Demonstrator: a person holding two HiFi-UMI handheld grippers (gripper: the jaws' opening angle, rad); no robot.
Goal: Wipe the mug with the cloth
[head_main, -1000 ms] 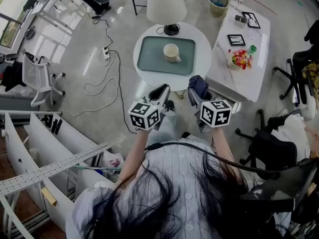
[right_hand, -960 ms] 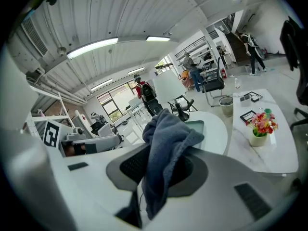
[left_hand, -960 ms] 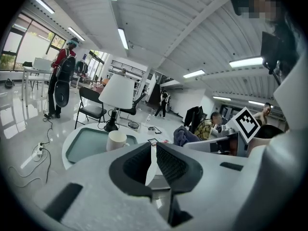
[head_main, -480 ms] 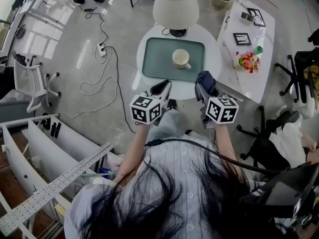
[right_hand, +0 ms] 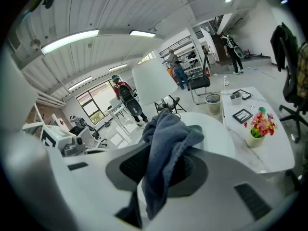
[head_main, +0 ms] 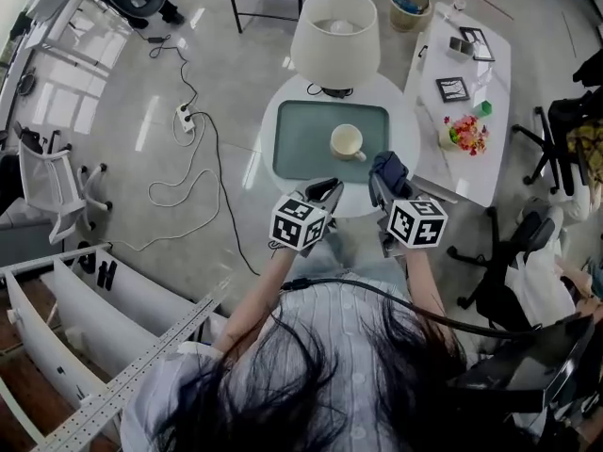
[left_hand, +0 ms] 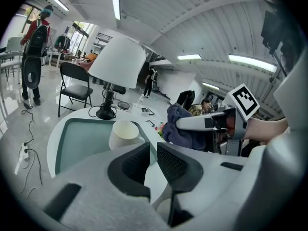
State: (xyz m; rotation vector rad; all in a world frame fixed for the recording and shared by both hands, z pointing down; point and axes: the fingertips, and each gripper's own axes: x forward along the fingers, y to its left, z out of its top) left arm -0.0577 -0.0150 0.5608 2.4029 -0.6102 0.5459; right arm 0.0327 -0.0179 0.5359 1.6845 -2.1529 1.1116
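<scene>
Cream mug [head_main: 347, 142] upright on green tray [head_main: 294, 153], round white table [head_main: 403, 125], lamp [head_main: 334, 36] behind, left gripper [head_main: 328, 191] at table's near edge, jaws together and empty, right gripper [head_main: 381, 185] alongside, jaws clamped on dark blue cloth [head_main: 388, 168], apart from mug.

Cream ceramic mug [head_main: 347, 142], pale green rectangular tray [head_main: 301, 144], round white tabletop [head_main: 404, 128]. Dark slate-blue fabric cloth [head_main: 388, 169], plain, no print. Marker cubes [head_main: 301, 222]: black squares on white. Plain white lampshade [head_main: 334, 34].
</scene>
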